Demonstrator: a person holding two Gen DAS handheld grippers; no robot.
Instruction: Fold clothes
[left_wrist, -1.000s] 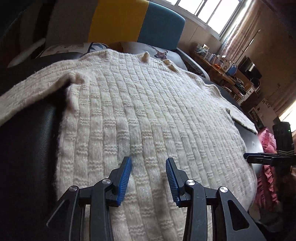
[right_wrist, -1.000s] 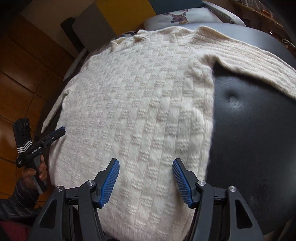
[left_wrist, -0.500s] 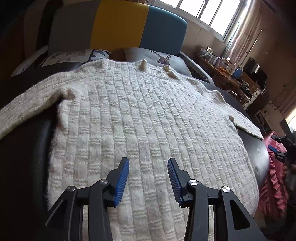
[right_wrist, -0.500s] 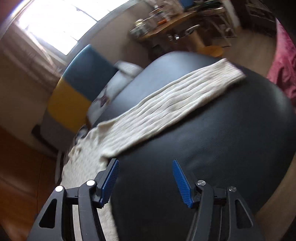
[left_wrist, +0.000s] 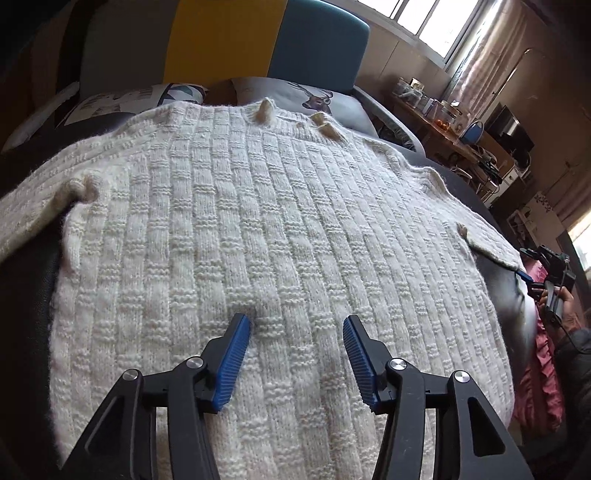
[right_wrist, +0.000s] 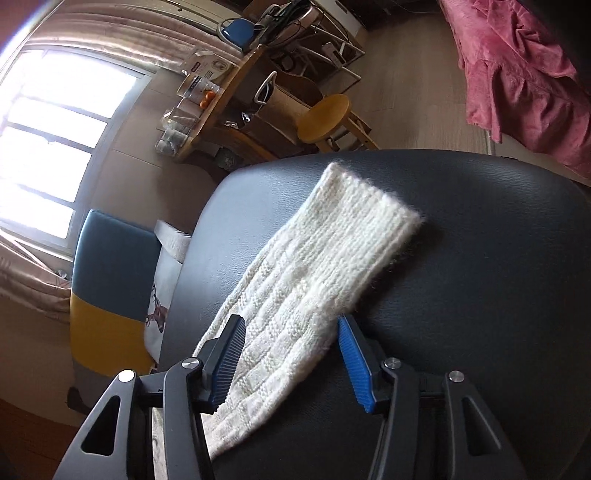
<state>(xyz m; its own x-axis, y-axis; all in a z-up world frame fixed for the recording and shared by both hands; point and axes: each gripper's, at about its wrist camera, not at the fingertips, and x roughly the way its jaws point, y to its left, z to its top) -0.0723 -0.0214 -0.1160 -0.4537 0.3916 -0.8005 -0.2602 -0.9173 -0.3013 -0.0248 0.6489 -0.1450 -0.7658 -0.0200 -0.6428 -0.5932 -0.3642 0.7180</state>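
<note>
A: What is your left gripper (left_wrist: 296, 336) doing?

B: You are holding its blue ribbed pads wide apart, gripping nothing, low over the lower body of the cream, chunky-knit wool sweater (left_wrist: 266, 229). The sweater is lying flat, spread across the black padded leather surface (left_wrist: 26, 295), with its collar at the far end.

A: And your right gripper (right_wrist: 290, 338)?

B: You are keeping that one spread too. Its pads are straddling the sweater's cream knitted sleeve (right_wrist: 314, 269), though I cannot tell whether they are touching it. The sleeve is stretching away across the black leather, cuff farthest out.

A: Beyond that?

B: A pale cushion printed with a deer (left_wrist: 317, 101) is sitting just past the collar, in front of a yellow and blue padded headboard (left_wrist: 266, 40). Farther off, a round wooden stool (right_wrist: 327, 114) is standing near a cluttered wooden desk (right_wrist: 229, 99).
</note>
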